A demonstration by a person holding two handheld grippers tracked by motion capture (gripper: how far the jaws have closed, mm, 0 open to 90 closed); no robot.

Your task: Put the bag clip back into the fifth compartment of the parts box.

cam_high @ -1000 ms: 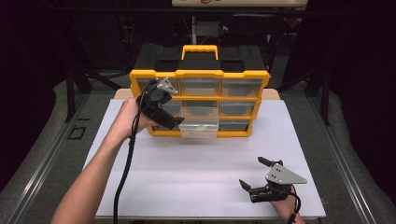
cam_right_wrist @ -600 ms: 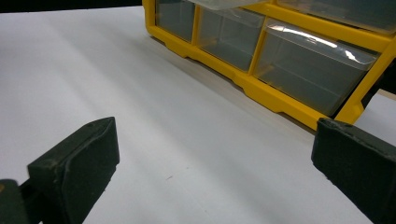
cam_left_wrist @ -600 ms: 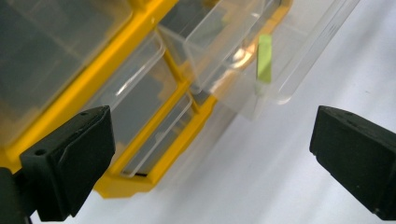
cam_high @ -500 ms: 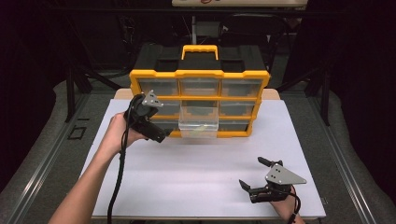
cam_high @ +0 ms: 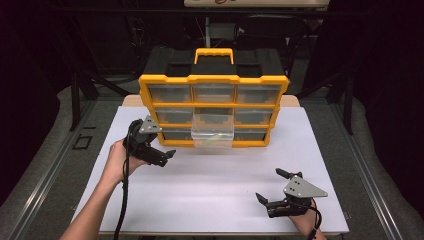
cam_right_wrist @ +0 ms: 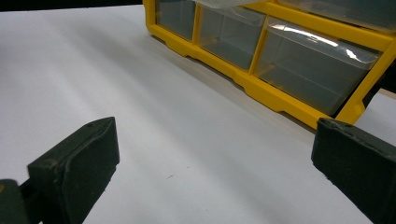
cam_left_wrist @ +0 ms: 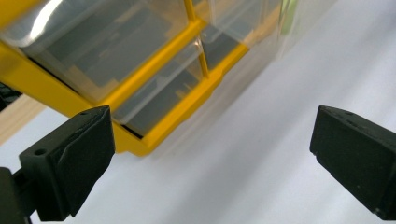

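Yellow drawer organizer (cam_high: 213, 107) parked at 12 o'clock on the white table (cam_high: 215, 195), middle drawer (cam_high: 212, 136) pulled out, probably for access. Left gripper (cam_high: 167, 156) at 9, jaws spread, empty. Right gripper (cam_high: 270, 189) at 5, also agape, resting clear.

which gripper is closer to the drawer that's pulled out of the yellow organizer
Left. The left gripper sits just off the open drawer's lower left, jaws open. The right gripper rests near the table's front right edge, well away from it.
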